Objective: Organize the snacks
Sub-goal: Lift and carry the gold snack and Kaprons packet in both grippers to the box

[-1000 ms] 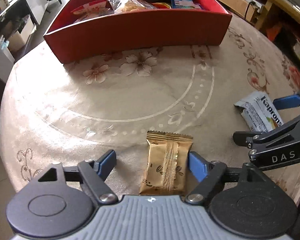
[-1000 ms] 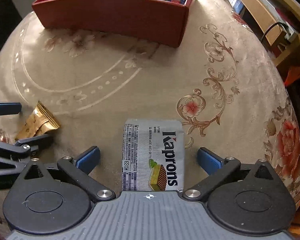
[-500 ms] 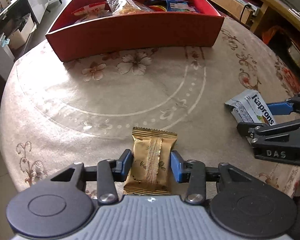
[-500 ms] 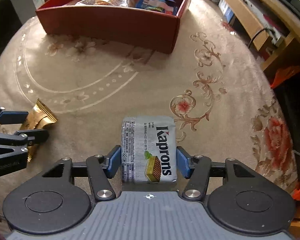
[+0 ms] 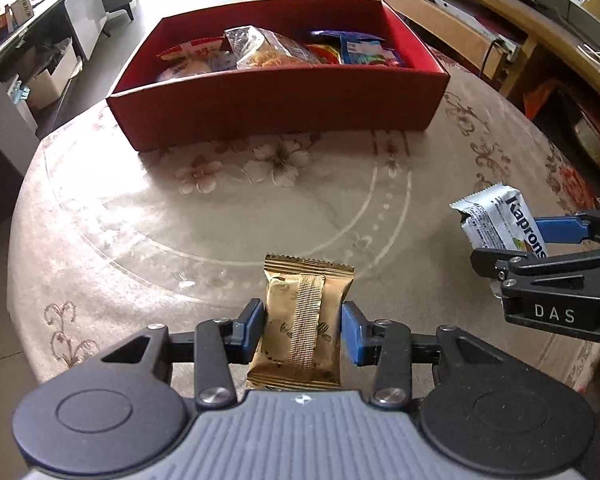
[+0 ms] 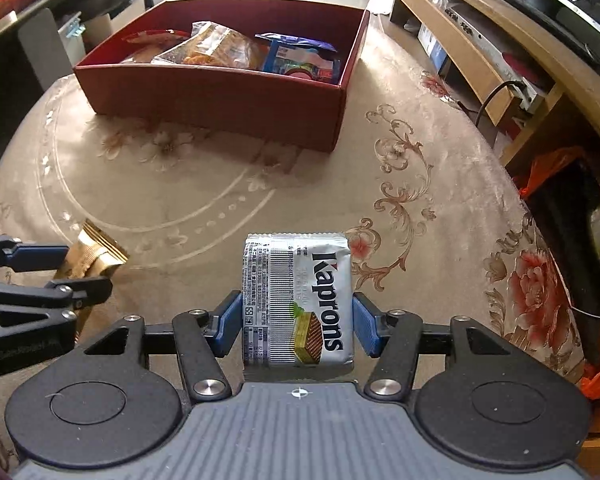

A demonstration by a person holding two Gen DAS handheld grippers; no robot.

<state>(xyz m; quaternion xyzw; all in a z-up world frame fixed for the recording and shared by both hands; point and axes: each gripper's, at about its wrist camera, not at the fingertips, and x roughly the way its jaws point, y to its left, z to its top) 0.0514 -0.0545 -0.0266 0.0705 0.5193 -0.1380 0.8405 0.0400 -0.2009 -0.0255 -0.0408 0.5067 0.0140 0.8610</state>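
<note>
Now both fingers are closed on snacks: left gripper [image 5: 303, 326] pinches the gold packet [image 5: 302, 324], right gripper [image 6: 298, 322] the wafer [image 6: 298, 300], both over the bench [image 5: 100, 240]. Keep squeeze light; clear the box [image 5: 284, 108] wall before releasing inside.

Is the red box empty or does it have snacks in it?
Not empty. The red box already holds several snack packets: a clear bag of golden snacks, a blue packet and a red-and-white one.

Box [image 5: 276, 108] at table's [image 5: 100, 216] far side, snacks [image 5: 276, 50] inside; gold packet [image 5: 304, 320] left of Kaprons wafer [image 6: 298, 300].
</note>
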